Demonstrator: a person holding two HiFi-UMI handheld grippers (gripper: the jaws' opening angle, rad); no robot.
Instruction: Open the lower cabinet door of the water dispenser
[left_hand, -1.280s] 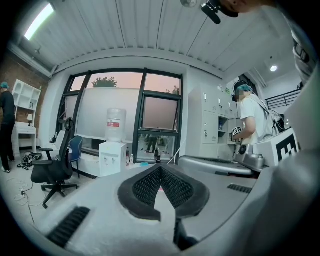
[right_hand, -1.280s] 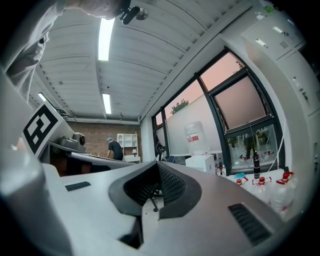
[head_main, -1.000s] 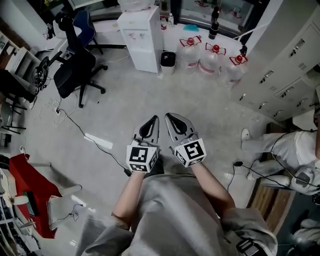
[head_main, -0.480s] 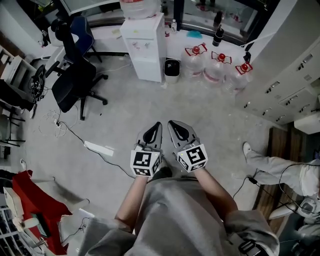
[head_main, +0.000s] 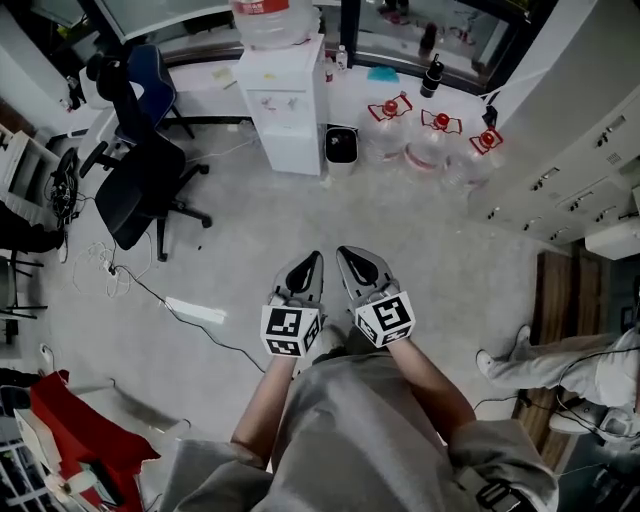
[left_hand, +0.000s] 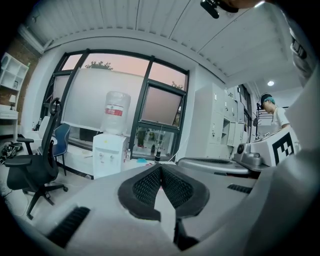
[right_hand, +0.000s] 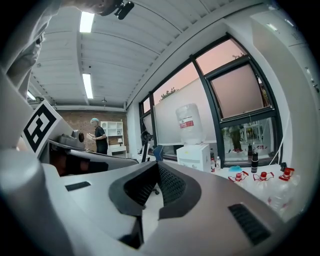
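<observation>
The white water dispenser (head_main: 287, 100) stands against the far window wall with a clear bottle (head_main: 268, 15) on top. Its lower cabinet door (head_main: 296, 142) is closed. My left gripper (head_main: 308, 262) and right gripper (head_main: 350, 256) are held side by side over the floor, well short of the dispenser, both shut with nothing between the pads. In the left gripper view the dispenser (left_hand: 109, 155) is far ahead to the left of the shut left gripper (left_hand: 160, 168). In the right gripper view the dispenser (right_hand: 195, 156) stands beyond the shut right gripper (right_hand: 158, 165).
A black office chair (head_main: 140, 175) and a blue chair (head_main: 160, 60) stand left of the dispenser. A small black bin (head_main: 340, 143) and three water jugs (head_main: 432, 140) sit to its right. Grey lockers (head_main: 570, 170) line the right side. A cable (head_main: 190, 330) crosses the floor, and a person's legs (head_main: 560, 365) are at right.
The view has advanced across the floor toward the dispenser, with both grippers carried along side by side and still shut. The person at right has slid lower in the picture.
</observation>
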